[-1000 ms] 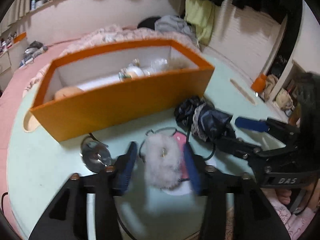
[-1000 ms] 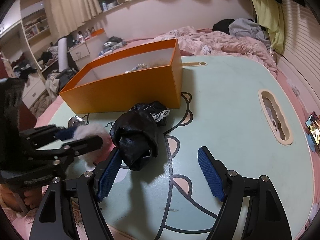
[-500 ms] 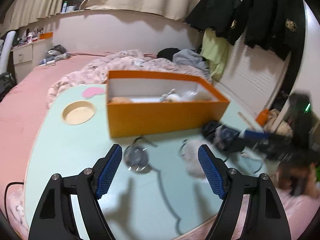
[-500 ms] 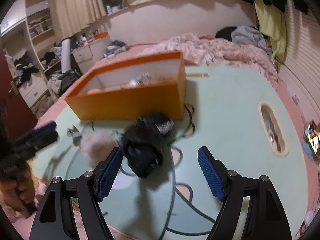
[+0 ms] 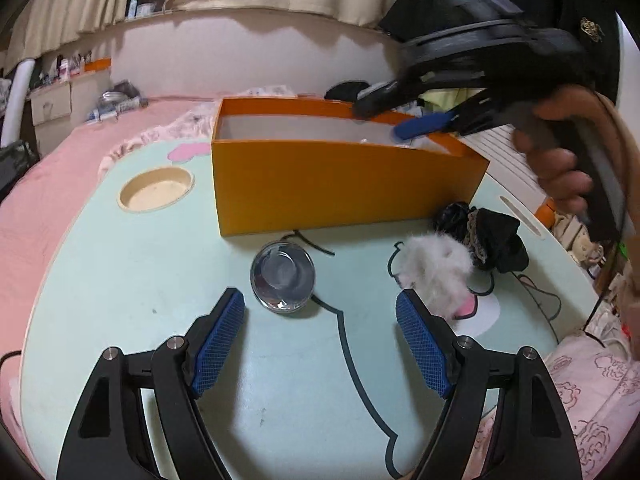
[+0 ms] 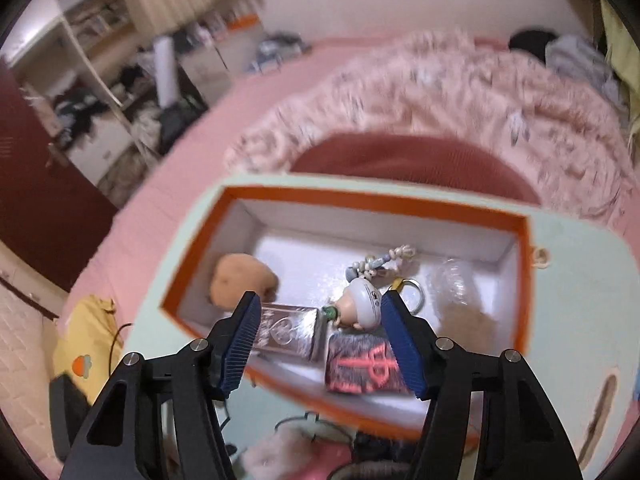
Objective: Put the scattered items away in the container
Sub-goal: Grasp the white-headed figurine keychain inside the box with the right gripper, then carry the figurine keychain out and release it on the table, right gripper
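Note:
An orange box stands on the pale green table. On the table in front of it lie a round silver tin, a white fluffy item and a black lacy cloth. My left gripper is open and empty, low over the table just behind the tin. My right gripper is open and empty, held above the box; it also shows over the box in the left wrist view. Inside the box lie a brown plush, a clear case, a keychain figure and a dark pouch.
A round recess is sunk into the table left of the box. A pink bed with a rumpled blanket surrounds the table. Shelves and drawers stand at the far left.
My left gripper let go of the white fluffy item, opened and drew back to the left. My right gripper rose from beside the black cloth to above the box.

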`<action>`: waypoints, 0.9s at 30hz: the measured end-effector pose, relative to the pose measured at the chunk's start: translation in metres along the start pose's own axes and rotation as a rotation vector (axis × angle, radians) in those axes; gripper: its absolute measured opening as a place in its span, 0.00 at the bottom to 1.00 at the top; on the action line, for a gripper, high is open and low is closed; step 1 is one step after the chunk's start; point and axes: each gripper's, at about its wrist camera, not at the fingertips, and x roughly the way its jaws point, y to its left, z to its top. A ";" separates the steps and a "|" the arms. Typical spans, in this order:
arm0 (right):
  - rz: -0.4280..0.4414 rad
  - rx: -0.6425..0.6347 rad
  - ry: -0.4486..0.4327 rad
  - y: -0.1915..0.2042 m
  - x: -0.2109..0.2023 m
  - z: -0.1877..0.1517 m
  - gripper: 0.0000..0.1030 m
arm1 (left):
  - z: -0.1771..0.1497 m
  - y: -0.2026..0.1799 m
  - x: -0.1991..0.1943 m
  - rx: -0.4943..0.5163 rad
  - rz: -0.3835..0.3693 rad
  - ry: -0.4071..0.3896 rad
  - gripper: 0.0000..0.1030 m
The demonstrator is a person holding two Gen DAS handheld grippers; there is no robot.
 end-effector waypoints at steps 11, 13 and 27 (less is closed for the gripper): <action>-0.131 -0.024 0.114 -0.009 0.041 0.007 0.39 | -0.002 -0.007 0.003 0.042 0.011 0.009 0.76; -0.102 -0.011 0.100 -0.010 0.034 0.009 0.39 | -0.002 -0.007 0.003 0.042 0.012 0.009 0.76; 0.143 -0.006 -0.221 0.002 -0.115 -0.058 0.39 | -0.002 -0.008 0.003 0.048 0.021 0.011 0.76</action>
